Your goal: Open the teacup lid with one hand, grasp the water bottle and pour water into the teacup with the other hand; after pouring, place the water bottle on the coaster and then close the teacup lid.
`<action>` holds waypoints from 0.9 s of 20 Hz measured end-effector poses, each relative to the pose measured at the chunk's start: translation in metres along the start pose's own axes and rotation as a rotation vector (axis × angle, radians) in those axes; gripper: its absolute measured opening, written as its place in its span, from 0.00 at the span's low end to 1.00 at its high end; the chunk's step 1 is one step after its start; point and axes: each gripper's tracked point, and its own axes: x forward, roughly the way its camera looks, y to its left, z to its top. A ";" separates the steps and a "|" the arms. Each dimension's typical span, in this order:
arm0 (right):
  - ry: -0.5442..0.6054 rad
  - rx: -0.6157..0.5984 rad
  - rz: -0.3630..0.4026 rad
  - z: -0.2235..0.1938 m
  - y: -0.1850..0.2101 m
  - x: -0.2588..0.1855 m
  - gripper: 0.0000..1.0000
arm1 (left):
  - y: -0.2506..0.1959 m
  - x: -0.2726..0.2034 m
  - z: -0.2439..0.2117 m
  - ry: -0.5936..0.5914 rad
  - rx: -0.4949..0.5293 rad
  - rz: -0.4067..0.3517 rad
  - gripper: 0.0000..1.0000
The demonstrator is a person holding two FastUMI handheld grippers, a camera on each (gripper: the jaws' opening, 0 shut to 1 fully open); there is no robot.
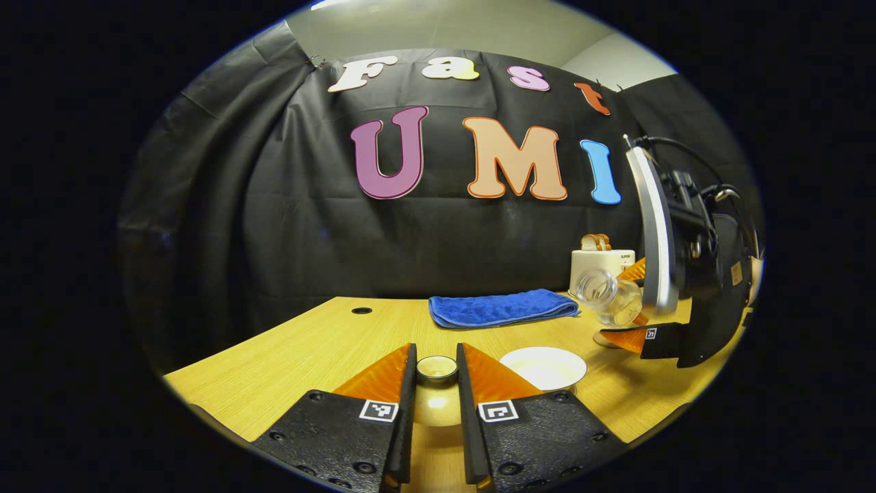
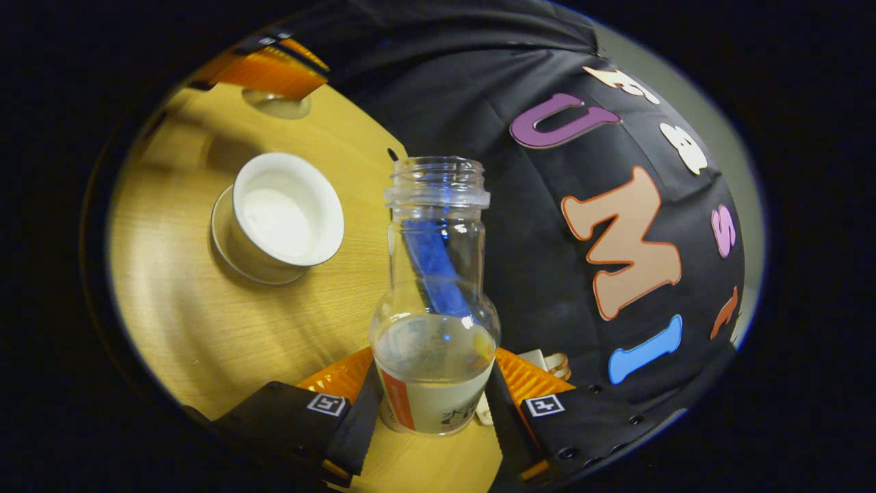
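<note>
Two grippers work over a pale wood-grain table (image 1: 294, 356). The left gripper (image 1: 436, 373) is clenched on the small round knob of the teacup lid (image 1: 436, 394), a glossy, domed, cream-coloured piece; both fingers press the knob's sides, with only its width between them. Just to the right of it in the left gripper view sits the teacup (image 1: 544, 368), a shallow, smooth white bowl, open, resting on the table. In the right gripper view the teacup (image 2: 282, 216) shows a wide white rim on a tan saucer-like base.

The right gripper (image 2: 432, 404) grasps the water bottle (image 2: 434, 301) around its lower, labelled body, fingers pressed on either side. The bottle is clear plastic, bulbous below a narrow threaded neck, uncapped, with water pooled in its lower part. In the left gripper view the water bottle (image 1: 608, 296) is held above the table, well tilted, its long axis slanting with the mouth up and toward the left, right of the teacup.

A folded blue terry towel (image 1: 503, 308) lies farther back, and a white toaster (image 1: 599, 263) with bread slices stands by the wall.
</note>
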 end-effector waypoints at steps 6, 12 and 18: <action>-0.009 0.432 0.051 -0.007 -0.015 -0.009 0.79 | 0.001 -0.001 0.000 0.000 0.000 0.000 0.28; 0.014 0.687 0.081 -0.035 -0.031 -0.002 0.79 | 0.001 -0.001 0.000 0.000 0.000 0.000 0.28; 0.012 0.875 0.042 -0.069 -0.054 0.015 0.81 | 0.000 0.000 0.000 -0.001 0.000 -0.001 0.28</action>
